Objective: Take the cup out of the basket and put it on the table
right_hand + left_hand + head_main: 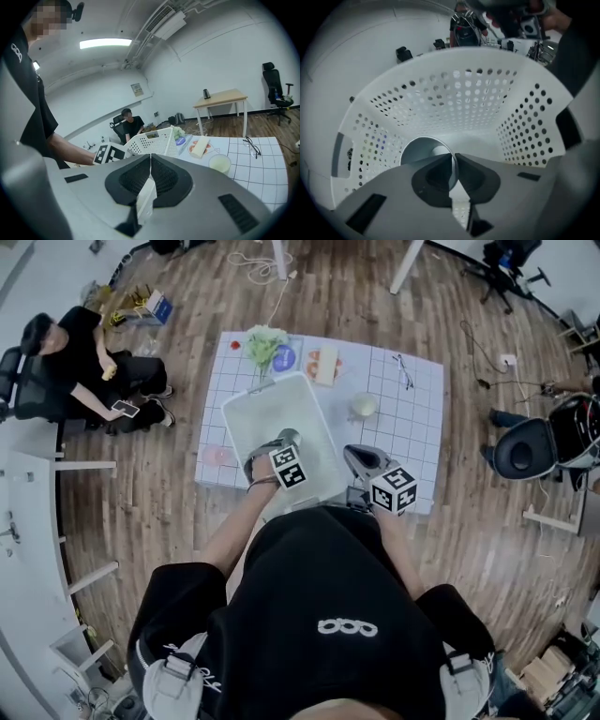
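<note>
Cup lies inside the basket, its rim seemingly pinched between the nearly closed left tongs. Right tongs hang closed and empty beside the basket. Lifting it out and placing it on the desk remain.

A black short-sleeved shirt bears a white logo; left gripper and right gripper are grey.
</note>
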### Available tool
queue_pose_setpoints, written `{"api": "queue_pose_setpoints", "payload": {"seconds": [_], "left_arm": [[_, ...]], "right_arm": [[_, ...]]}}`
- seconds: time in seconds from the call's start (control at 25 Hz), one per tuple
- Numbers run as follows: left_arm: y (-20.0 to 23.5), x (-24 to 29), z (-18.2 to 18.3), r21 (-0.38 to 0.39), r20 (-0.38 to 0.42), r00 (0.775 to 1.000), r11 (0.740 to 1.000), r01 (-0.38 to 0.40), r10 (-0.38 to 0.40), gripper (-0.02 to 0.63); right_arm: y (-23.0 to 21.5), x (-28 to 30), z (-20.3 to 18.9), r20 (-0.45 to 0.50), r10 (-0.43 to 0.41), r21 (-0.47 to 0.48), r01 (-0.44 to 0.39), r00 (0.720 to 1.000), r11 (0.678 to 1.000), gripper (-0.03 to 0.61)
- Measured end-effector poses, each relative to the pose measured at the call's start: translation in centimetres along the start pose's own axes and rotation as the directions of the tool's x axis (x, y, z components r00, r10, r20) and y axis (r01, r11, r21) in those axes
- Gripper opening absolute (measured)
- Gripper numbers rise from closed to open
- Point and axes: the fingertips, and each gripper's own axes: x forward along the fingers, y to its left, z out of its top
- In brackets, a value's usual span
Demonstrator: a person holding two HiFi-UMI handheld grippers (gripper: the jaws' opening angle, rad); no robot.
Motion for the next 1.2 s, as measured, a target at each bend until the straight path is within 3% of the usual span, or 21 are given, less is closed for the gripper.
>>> {"api": "queue_pose_setpoints", "payload": {"seconds": [0.2, 0.28, 0.36, 0.44, 0.6, 0.64, 0.68, 0.88, 1.08, 1.2], "left_arm": [[2.5, -6.6, 2.9, -0.103, 0.170, 0.981, 0.992, -0.075, 0.091, 0.026], [3.5, -9.6, 3.7, -0.155, 0.241, 0.961, 0.982, -0.103, 0.139, 0.026], [4.7, -13.2, 4.4, -0.208, 0.316, 0.925, 0.967, -0.150, 0.211, 0.025], [5.6, -17.5, 5.1, -0.264, 0.421, 0.855, 0.943, -0.204, 0.302, 0.025], [6.2, -26.8, 5.6, -0.388, 0.616, 0.615, 0.869, -0.307, 0.493, 0.023], [6.1, -28.5, 5.3, -0.415, 0.630, 0.574, 0.851, -0.322, 0.524, 0.023], [5.9, -29.7, 5.0, -0.435, 0.632, 0.548, 0.836, -0.334, 0.548, 0.023], [5.4, -31.9, 2.8, -0.509, 0.614, 0.485, 0.782, -0.360, 0.623, 0.021], [5.2, -32.7, -0.2, -0.581, 0.560, 0.466, 0.726, -0.369, 0.685, 0.021], [4.7, -32.7, -2.9, -0.637, 0.501, 0.471, 0.678, -0.368, 0.726, 0.021]], "right_arm": [[0.4, 1.0, 0.4, -0.018, 0.034, -0.022, -0.034, 0.999, 0.999, 0.028], [0.7, 1.4, 0.9, -0.024, 0.049, -0.039, -0.050, 0.999, 0.998, 0.028], [1.0, 1.8, 1.5, -0.024, 0.065, -0.057, -0.066, 0.998, 0.996, 0.028], [1.3, 2.0, 2.4, -0.019, 0.080, -0.076, -0.081, 0.997, 0.994, 0.028], [2.9, 2.1, 5.3, 0.011, 0.120, -0.129, -0.117, 0.993, 0.985, 0.028], [3.4, 2.1, 6.1, 0.021, 0.133, -0.143, -0.129, 0.991, 0.981, 0.028], [3.9, 2.2, 6.9, 0.031, 0.146, -0.156, -0.140, 0.989, 0.978, 0.028], [5.7, 3.6, 8.9, 0.044, 0.211, -0.198, -0.199, 0.976, 0.960, 0.028], [7.8, 6.0, 9.1, -0.004, 0.277, -0.232, -0.271, 0.961, 0.934, 0.028], [9.1, 7.3, 8.9, -0.037, 0.314, -0.249, -0.313, 0.949, 0.917, 0.028]]}}
